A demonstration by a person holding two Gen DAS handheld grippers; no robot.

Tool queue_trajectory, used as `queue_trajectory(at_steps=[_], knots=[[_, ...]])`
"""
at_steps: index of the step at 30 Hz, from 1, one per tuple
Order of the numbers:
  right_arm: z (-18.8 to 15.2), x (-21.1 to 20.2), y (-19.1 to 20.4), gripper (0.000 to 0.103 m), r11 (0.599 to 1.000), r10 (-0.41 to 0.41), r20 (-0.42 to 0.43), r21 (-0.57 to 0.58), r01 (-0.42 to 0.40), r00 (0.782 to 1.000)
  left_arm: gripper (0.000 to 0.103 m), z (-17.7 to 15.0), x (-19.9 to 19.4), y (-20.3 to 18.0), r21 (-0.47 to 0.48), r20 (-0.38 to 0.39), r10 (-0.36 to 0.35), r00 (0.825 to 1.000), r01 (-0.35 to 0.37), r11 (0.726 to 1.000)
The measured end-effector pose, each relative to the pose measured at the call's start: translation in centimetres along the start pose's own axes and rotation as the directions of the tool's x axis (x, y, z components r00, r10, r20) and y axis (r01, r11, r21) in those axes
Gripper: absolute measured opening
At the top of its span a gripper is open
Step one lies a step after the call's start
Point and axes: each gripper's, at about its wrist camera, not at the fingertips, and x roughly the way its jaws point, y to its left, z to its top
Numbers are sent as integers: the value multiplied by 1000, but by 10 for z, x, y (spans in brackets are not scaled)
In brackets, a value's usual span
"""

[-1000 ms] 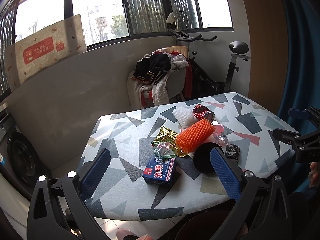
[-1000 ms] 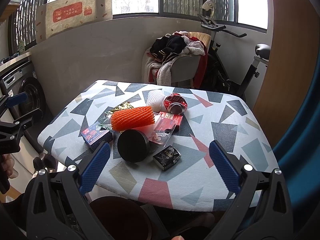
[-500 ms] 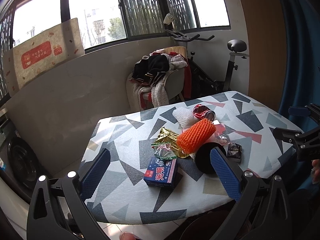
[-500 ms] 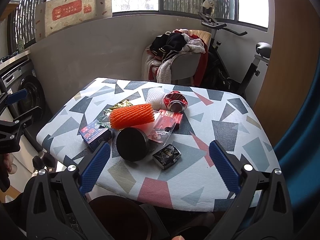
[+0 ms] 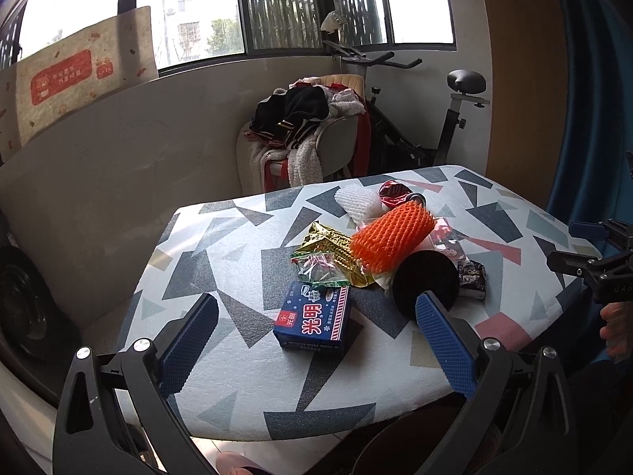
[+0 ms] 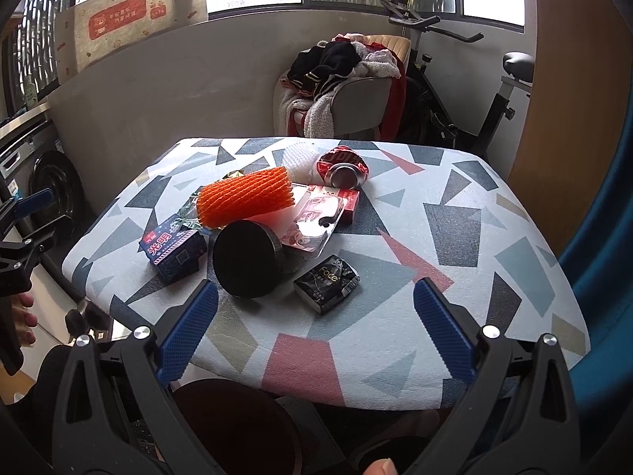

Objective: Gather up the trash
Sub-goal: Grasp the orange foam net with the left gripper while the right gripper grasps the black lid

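Trash lies in a heap on the patterned table (image 5: 221, 356) (image 6: 494, 213): an orange foam net (image 5: 389, 237) (image 6: 245, 198), a white foam net (image 5: 356, 202) (image 6: 298, 156), a crushed red can (image 5: 395, 192) (image 6: 342, 168), a gold wrapper (image 5: 330, 243), a blue carton (image 5: 314, 314) (image 6: 174, 249), a black round lid (image 5: 425, 279) (image 6: 247, 259), a black packet (image 5: 470, 279) (image 6: 326, 283) and a red blister pack (image 6: 324, 213). My left gripper (image 5: 316, 340) is open, just short of the blue carton. My right gripper (image 6: 316, 322) hangs open over the near edge by the black packet.
A dark round bin (image 6: 233, 423) sits on the floor below the table's near edge. Behind the table stand a chair piled with clothes (image 5: 308, 134) (image 6: 348, 79) and an exercise bike (image 5: 447, 118). A washing machine (image 6: 47, 182) is at the left.
Both grippers have moved closer to the table and the trash heap; the objects look larger. Nothing on the table has shifted, and both grippers stay open.
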Motion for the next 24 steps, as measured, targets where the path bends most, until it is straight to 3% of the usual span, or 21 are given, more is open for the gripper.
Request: queue_trajectory(at_steps=[3, 5, 12, 24], knots=[[-5, 24, 3, 97, 1000, 21, -49, 8, -20, 999, 98, -14, 19, 8, -34, -68, -20, 997, 18, 999], [-7, 38, 11, 97, 1000, 30, -52, -2, -30, 998, 98, -21, 30, 13, -41, -97, 31, 995, -35, 999], [-4, 101, 63, 97, 993, 22, -37, -111, -26, 999, 98, -35, 49, 40, -94, -127, 79, 989, -91, 991], [10, 180, 103, 97, 968, -152, -77, -213, 133, 985, 98, -47, 58, 68, -158, -154, 78, 985, -102, 982]])
